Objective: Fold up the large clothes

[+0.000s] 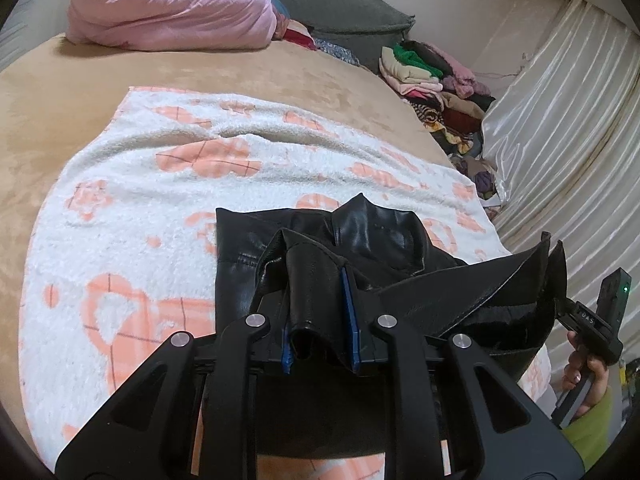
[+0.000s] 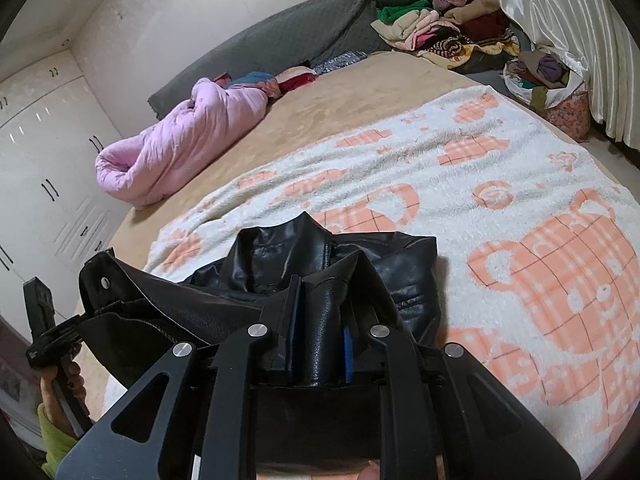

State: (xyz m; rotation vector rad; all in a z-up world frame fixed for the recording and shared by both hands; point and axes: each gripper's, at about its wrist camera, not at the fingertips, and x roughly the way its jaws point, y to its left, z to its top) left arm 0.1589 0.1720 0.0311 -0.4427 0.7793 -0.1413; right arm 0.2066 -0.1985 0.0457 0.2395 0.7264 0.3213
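Observation:
A black leather garment (image 1: 384, 240) hangs bunched between both grippers, just above a white fleece blanket (image 1: 160, 200) with orange prints. My left gripper (image 1: 318, 280) is shut on a fold of its edge, pinched between the blue pads. In the right wrist view the same black leather garment (image 2: 400, 272) droops ahead, and my right gripper (image 2: 320, 300) is shut on another fold of it. Each view shows the other gripper at its side, gripping the stretched hem: right gripper (image 1: 560, 300), left gripper (image 2: 80, 320).
The blanket covers a tan bed (image 1: 60, 92). A rolled pink quilt (image 1: 168, 4) lies at the far end by a grey headboard (image 2: 280, 36). Piled clothes (image 1: 436, 84) and a pale curtain (image 1: 560, 128) line one side; white wardrobes (image 2: 48, 152) the other.

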